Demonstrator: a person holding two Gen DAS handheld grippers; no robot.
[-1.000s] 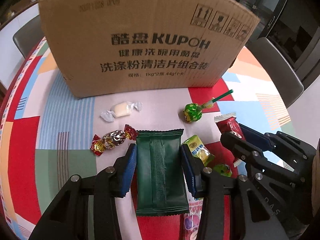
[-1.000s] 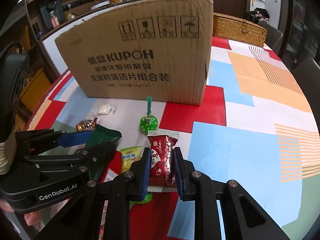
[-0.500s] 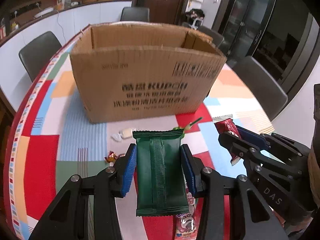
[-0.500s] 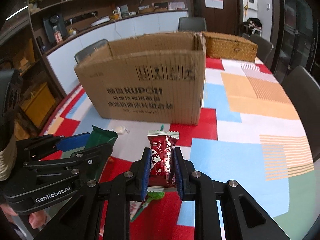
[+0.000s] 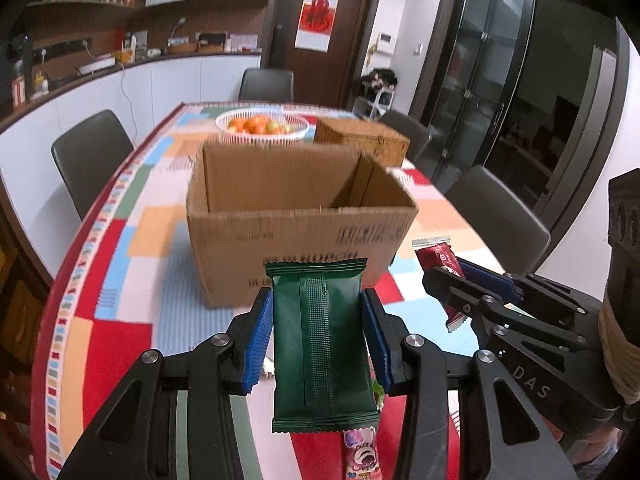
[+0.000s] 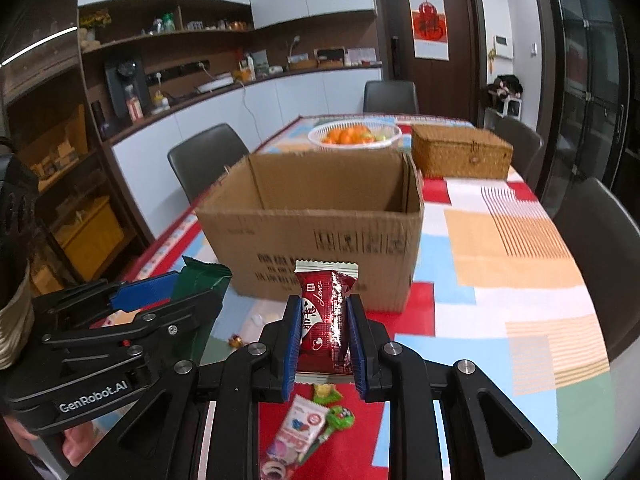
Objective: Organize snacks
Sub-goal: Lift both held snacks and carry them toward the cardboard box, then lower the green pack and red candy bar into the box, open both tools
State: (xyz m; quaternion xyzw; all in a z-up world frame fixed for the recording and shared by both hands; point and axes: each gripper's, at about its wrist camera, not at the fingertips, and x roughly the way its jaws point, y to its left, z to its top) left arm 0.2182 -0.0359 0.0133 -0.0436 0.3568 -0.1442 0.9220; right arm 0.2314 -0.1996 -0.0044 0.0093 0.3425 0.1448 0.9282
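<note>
Left wrist view: the left gripper (image 5: 318, 336) clamps its jaws on a dark green packet (image 5: 320, 344); it is held above the table (image 5: 120, 256), short of the open cardboard box (image 5: 298, 224). The right gripper (image 6: 323, 344) pinches a red snack packet (image 6: 325, 320) just before that box; loose sweets (image 6: 304, 436) lie on the table below.

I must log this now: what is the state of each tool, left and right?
Left tool: closed on the green packet.
Right tool: closed on the red packet.
</note>
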